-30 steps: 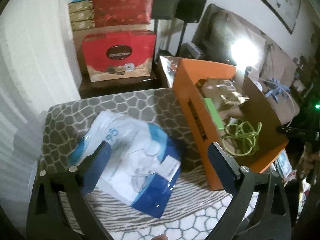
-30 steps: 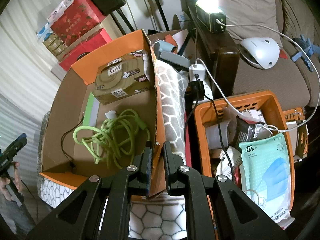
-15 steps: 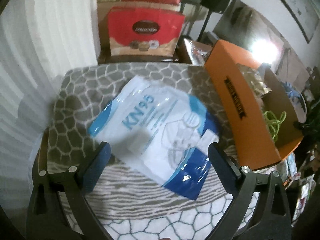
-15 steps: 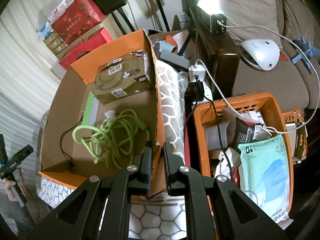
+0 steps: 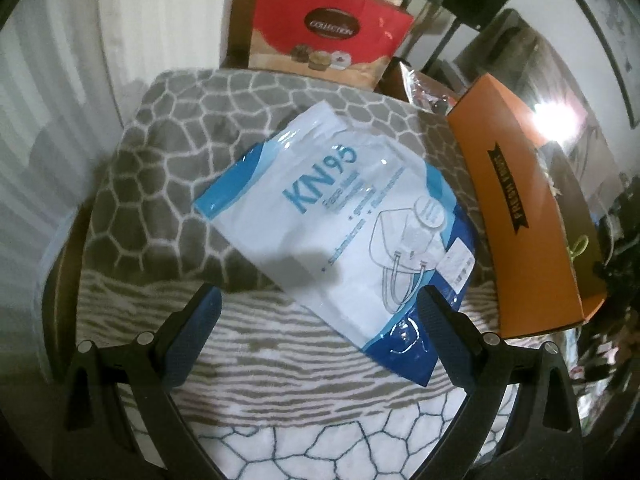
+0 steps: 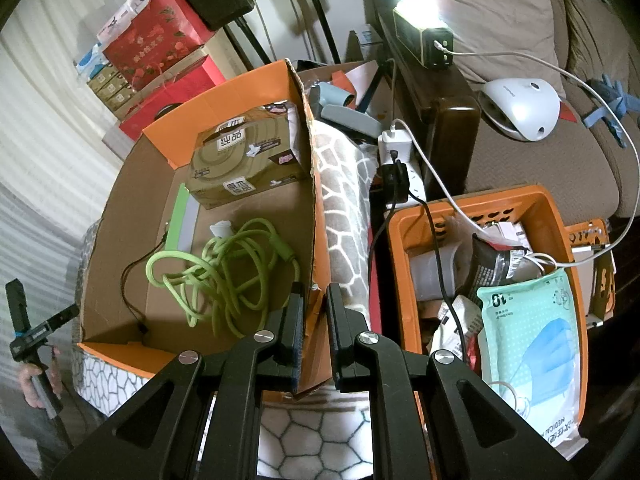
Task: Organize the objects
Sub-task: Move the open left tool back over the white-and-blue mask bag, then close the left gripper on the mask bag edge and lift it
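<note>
A counter draped in a grey-and-white blanket (image 5: 168,168) with a cobble pattern carries two things. A KN95 mask pack (image 5: 344,232) lies flat near its middle, skewed. Beside it, toward the counter's edge, stands an open orange cardboard box (image 5: 516,216), its wall just next to the pack's corner.

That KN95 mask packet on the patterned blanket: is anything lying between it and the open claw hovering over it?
Nothing visible. The KN95 mask packet lies bare on the patterned blanket, with the left claw open just above its near edge. The orange cardboard box stands off to the side.
</note>
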A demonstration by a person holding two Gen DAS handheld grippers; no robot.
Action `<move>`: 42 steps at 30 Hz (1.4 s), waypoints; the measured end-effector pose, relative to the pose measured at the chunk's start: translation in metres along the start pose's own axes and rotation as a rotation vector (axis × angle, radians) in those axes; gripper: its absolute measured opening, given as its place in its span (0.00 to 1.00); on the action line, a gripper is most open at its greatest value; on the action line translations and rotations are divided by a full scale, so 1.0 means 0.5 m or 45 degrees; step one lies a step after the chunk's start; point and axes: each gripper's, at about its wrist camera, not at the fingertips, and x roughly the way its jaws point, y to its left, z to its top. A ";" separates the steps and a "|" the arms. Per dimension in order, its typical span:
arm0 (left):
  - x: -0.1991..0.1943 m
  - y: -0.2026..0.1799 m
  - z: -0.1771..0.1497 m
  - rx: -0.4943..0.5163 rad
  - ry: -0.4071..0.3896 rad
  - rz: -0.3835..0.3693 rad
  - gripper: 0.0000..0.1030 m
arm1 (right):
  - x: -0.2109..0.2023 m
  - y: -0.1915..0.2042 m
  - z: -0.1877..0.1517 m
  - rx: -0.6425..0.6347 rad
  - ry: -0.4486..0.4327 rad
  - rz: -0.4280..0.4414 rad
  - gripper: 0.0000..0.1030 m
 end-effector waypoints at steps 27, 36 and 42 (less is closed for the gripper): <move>0.094 0.074 0.049 -0.459 0.047 -0.727 0.68 | 0.001 -0.001 -0.002 -0.003 0.002 -0.005 0.09; 0.091 0.030 0.084 -0.376 -0.007 -0.700 0.58 | 0.001 0.000 -0.003 -0.004 0.002 -0.007 0.09; 0.107 0.025 0.085 -0.380 0.046 -0.793 0.08 | 0.001 0.000 -0.003 -0.006 0.003 -0.007 0.09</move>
